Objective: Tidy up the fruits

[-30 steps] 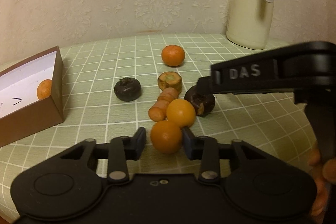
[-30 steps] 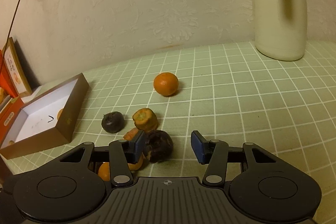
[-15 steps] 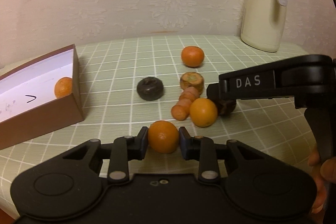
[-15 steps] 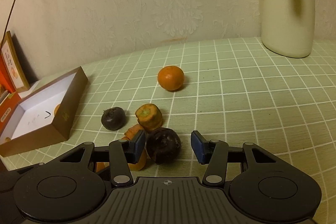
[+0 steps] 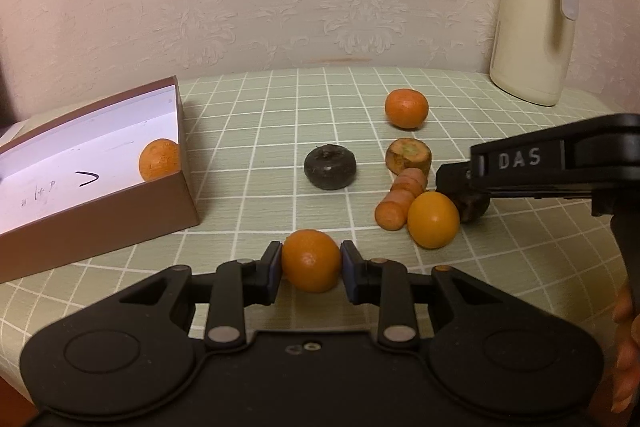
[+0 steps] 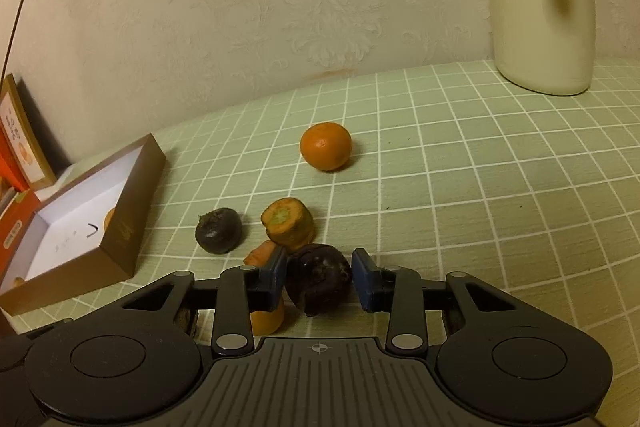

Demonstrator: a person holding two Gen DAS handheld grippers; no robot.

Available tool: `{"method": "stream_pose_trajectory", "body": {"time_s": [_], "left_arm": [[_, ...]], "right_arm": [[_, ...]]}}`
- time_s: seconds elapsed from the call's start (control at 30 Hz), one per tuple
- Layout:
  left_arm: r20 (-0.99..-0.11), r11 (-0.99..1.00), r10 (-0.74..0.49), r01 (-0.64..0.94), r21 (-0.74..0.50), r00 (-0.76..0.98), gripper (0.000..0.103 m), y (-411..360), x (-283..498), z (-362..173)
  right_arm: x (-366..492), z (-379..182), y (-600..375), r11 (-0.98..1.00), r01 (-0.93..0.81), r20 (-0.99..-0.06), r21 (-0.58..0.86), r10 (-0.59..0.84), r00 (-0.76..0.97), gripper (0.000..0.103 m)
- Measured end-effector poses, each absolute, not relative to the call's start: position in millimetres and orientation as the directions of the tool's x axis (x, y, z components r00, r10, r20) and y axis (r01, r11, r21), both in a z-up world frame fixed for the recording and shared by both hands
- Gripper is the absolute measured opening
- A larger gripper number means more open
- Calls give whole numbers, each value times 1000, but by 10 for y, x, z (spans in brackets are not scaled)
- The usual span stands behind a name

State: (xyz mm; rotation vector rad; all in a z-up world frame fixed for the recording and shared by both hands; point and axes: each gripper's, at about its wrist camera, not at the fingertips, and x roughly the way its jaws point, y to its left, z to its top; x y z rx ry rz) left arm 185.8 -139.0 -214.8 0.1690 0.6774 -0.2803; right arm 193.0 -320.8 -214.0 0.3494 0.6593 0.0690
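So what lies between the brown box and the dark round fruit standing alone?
Only bare green checked tablecloth between brown box and dark round fruit; the left wrist view shows it.

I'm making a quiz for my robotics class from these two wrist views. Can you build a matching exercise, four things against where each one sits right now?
Things:
1. orange
2. dark fruit
3. mandarin
4. cream jug

Places:
A. inside the brown box
B. between the right gripper's closing jaws
C. standing at the far edge of the table, by the wall
D. clamped between the left gripper's pads

Pairs: 1-D, 2-B, 3-A, 4-C
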Motion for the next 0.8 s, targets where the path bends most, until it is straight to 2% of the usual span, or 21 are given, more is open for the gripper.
{"method": "stream_pose_trajectory", "body": {"time_s": [0.5,0.8], "left_arm": [[-630,951,-186,300,78,754,27,-1430,1833,-2156],[-630,947,-215,316,51,746,21,-1431,1820,-2157]], "right_arm": [[1944,-2176,-3109,954,39,-598,296,153,787,36],[1777,-2156,-3119,957,61,-588,284,123,800,36]]}}
